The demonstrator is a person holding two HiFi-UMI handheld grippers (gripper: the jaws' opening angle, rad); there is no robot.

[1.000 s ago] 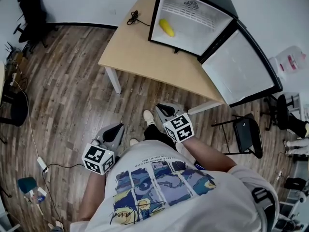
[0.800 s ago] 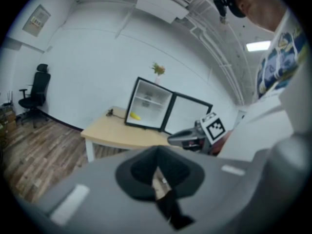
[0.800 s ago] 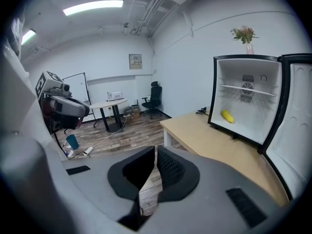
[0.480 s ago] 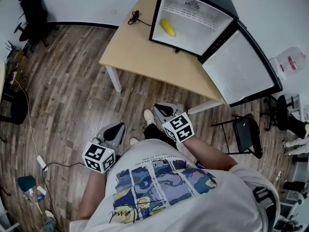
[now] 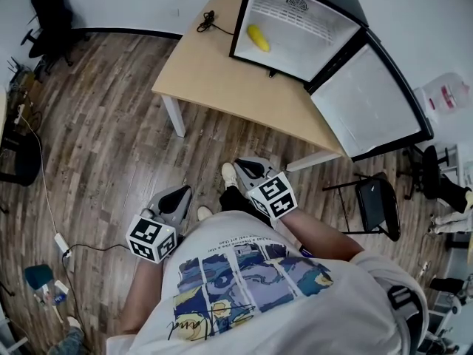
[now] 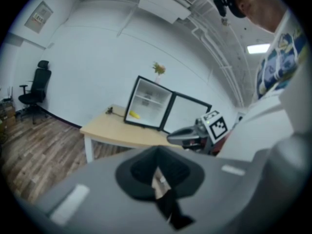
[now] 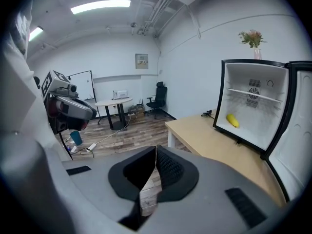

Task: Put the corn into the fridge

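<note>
The yellow corn (image 5: 257, 38) lies inside the open white-lined mini fridge (image 5: 242, 21) on the wooden table (image 5: 222, 80), and it also shows small in the left gripper view (image 6: 134, 114) and the right gripper view (image 7: 233, 120). The fridge door (image 5: 369, 102) is swung wide to the right. Both grippers hang close to my body, well short of the table. My left gripper (image 5: 177, 193) (image 6: 156, 155) is shut with nothing in it. My right gripper (image 5: 244, 167) (image 7: 155, 150) is also shut and empty.
A black cable (image 5: 207, 26) lies on the table's far corner. A black folding chair (image 5: 377, 205) stands right of me and an office chair (image 5: 48, 13) at the far left. A power strip (image 5: 61, 246) with cords lies on the wood floor. A round table (image 7: 114, 104) stands behind.
Both grippers stay by my body. Only the head view has drifted slightly, so the table and fridge sit a little higher in it.
</note>
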